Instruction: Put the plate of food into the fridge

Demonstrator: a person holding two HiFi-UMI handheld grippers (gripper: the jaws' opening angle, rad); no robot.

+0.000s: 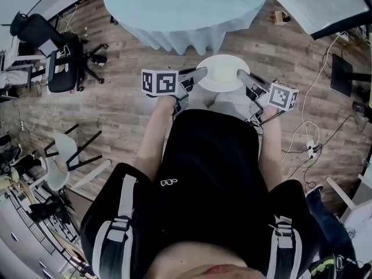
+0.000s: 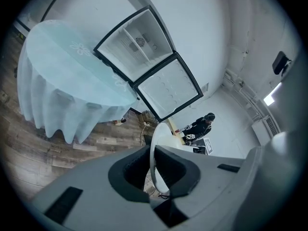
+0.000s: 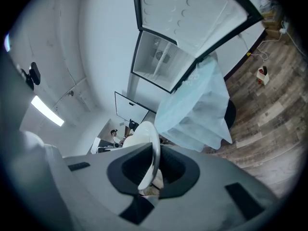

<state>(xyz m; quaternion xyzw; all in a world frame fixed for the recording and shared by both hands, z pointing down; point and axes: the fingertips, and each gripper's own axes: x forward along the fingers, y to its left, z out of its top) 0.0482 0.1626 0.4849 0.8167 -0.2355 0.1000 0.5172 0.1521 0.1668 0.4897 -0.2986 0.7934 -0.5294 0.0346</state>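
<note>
Now held: plate [image 1: 220,72], roughly level, just ahead of the person's body.
left gripper [image 1: 200,74]: clamped on the plate's left rim.
right gripper [image 1: 244,76]: clamped on its right rim.
fridge [image 2: 144,42]: open, far, beyond the table [image 1: 186,28].
path: table lies between plate and fridge; going round it looks necessary.
nearer arm: neither.

The left gripper [image 2: 153,173] grips the rim of a white plate [image 2: 161,134], seen edge-on between its dark jaws. Beyond stand a round table [image 2: 67,81] draped in pale blue cloth and an open fridge [image 2: 139,40] against a white wall. A person [image 2: 199,127] in dark clothing sits far off, past the wood floor [image 2: 29,148].
</note>
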